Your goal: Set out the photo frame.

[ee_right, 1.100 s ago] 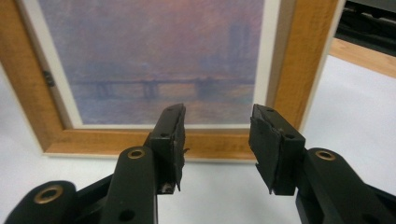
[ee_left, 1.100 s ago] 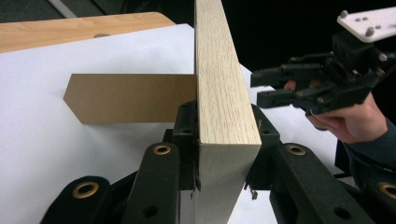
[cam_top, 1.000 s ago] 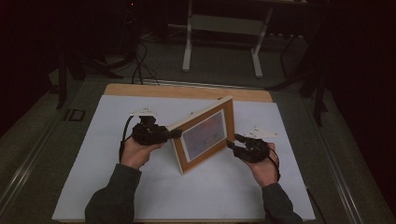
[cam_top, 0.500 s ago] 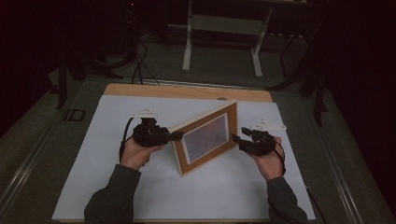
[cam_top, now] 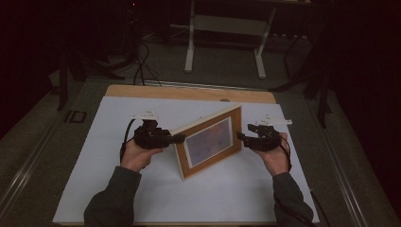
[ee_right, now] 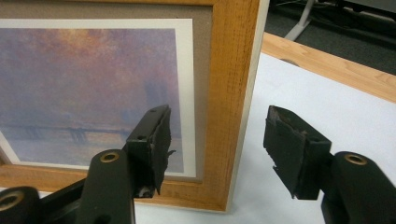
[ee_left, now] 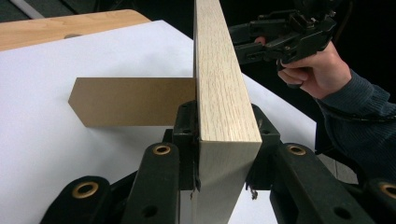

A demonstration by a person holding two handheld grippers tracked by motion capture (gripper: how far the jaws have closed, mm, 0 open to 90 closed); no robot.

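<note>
Right now your left gripper point(cam_top: 178, 138) is clamped on the picture frame point(cam_top: 210, 142) edge, frame upright on desk point(cam_top: 94, 189) w/ its stand behind; your right gripper point(cam_top: 241, 137) is released, jaws apart astride the other edge.

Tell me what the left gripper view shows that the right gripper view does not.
Left gripper view: the left gripper shut on the frame's pale side edge, the brown stand flap behind it, and the right gripper in a hand. Right gripper view: the framed print from the front, with the right gripper's jaws open astride the frame's edge. Both: the picture frame and the white sheet.
</note>
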